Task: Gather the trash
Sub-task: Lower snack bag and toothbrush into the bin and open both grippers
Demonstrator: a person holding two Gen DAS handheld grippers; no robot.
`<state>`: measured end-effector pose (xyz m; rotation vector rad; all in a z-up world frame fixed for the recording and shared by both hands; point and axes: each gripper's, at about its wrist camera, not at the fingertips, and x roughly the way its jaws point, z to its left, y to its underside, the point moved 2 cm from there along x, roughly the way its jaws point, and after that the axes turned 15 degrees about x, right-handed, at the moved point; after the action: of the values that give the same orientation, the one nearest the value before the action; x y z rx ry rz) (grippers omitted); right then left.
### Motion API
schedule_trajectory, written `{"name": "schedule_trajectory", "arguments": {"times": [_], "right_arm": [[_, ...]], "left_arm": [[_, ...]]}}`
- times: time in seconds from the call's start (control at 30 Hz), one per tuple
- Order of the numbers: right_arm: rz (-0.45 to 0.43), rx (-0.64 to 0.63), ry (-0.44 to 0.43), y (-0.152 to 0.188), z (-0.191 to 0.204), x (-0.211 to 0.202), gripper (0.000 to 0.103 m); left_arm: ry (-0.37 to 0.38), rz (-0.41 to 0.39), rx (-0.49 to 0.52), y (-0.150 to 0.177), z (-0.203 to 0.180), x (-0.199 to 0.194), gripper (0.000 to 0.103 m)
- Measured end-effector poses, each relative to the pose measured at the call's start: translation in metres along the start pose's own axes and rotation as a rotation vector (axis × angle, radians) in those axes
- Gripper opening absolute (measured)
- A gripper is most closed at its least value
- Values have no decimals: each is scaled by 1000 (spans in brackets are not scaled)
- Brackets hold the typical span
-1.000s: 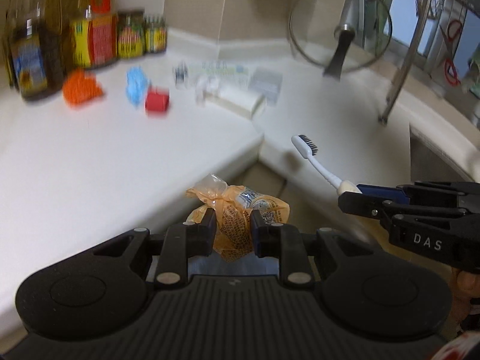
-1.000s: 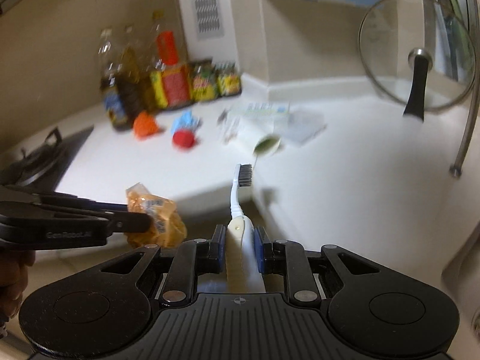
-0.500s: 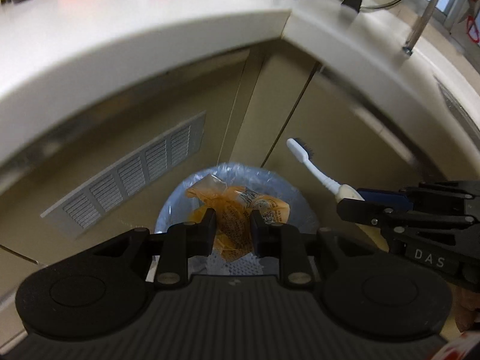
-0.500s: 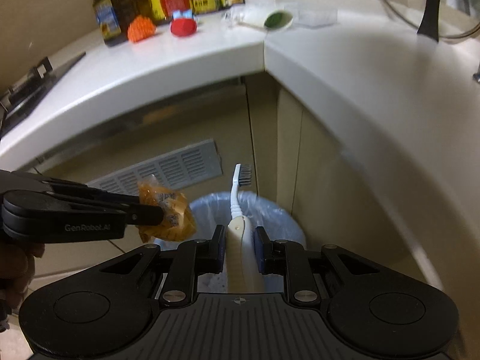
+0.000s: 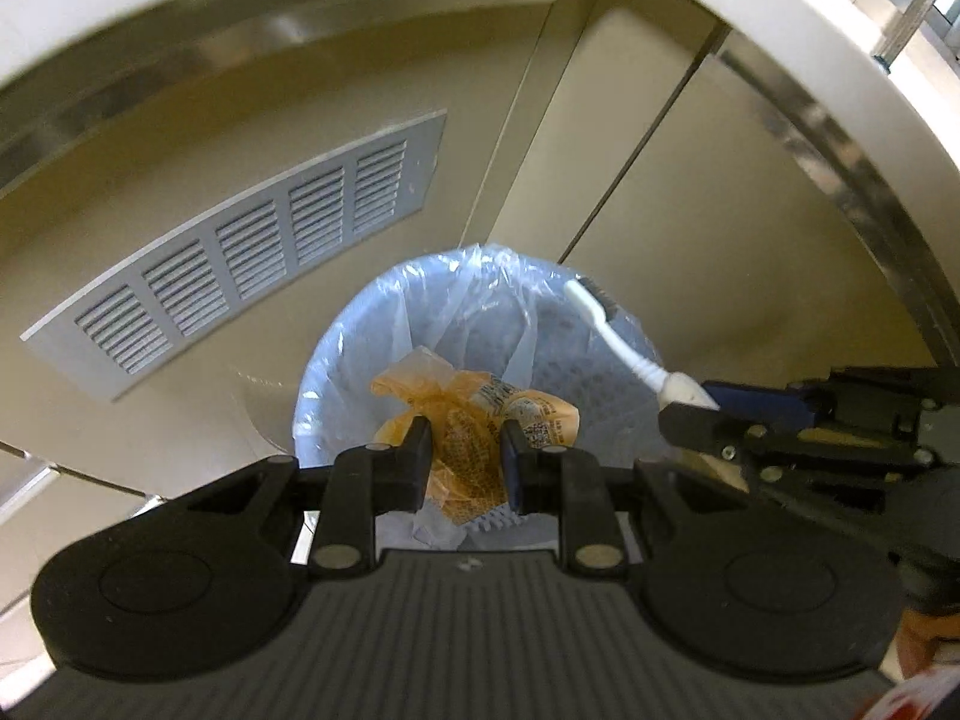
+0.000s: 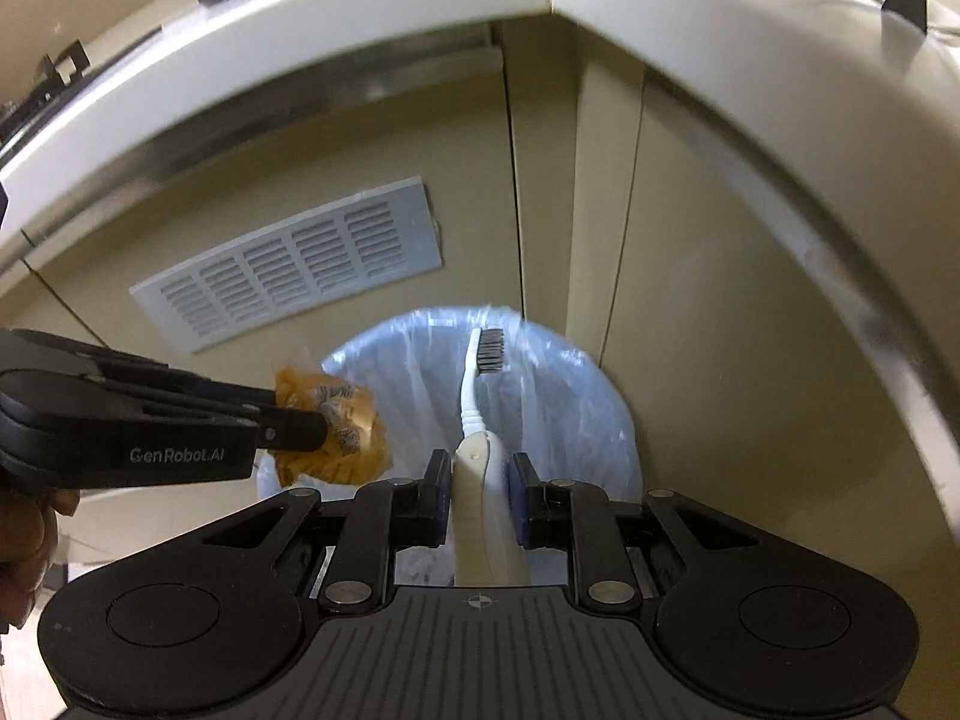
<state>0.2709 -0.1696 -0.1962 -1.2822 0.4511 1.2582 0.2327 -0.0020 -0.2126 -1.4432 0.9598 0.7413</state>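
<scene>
the vent grille (image 5: 252,252) on the cabinet front sits at the far left, sharp in the left wrist view and softer in the right wrist view, where motion blur smears the cabinet edges. in front of it the left gripper (image 5: 462,450) is clamped on a crumpled orange wrapper (image 5: 474,414), held over the open mouth of the trash bin (image 5: 336,354). the lower part of the wrapper is hidden behind the finger pads, and its printed label is too small to read. the bin's base and near rim are cut off by the gripper body, so only the blue liner and part of a mesh wall show.

the right wrist view shows the left gripper (image 6: 300,429) side-on, with the wrapper (image 6: 354,420) bulging past its tips at the left rim of the bin (image 6: 606,414); a bit of the holding hand (image 6: 24,534) shows at the frame edge. there the right gripper (image 6: 480,480) is closed on the cream handle of a toothbrush (image 6: 474,414), dark bristles pointing forward over the liner. the handle's rear end disappears under the gripper body.

from the left wrist view the right gripper (image 5: 690,414) enters from the right, and the toothbrush (image 5: 606,324) angles up-left above the bin. only the right wrist view catches the items on the countertop (image 6: 360,18) above, cut off and blurred at the top edge.
</scene>
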Motion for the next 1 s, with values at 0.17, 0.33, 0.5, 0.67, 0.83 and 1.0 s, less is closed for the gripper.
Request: {"name": "schedule_trajectory", "arguments": {"times": [0.17,0.33,0.5,0.67,0.83,1.0], "right_arm": [[39,14,-2,2,-3,11,20],[51,24,-3,-1,-5,19,20],[56,21,-2,-5,-6,23,20],[58,15,-2,-7,-5,25,20],[59,16,-4,-7,-5,23,20],[60,12,-6,-8,-4,24,20]], "left_arm": [[9,27,-23,2,1,13,21],[11,42,-25,0,1,22,21],[7,47,-33,-2,-3,29,22],[-9,39,-49,-4,-3,28,27],[-15,33,-67,-2,-1,21,29],[-18,28,-80,1,-2,11,29]]}}
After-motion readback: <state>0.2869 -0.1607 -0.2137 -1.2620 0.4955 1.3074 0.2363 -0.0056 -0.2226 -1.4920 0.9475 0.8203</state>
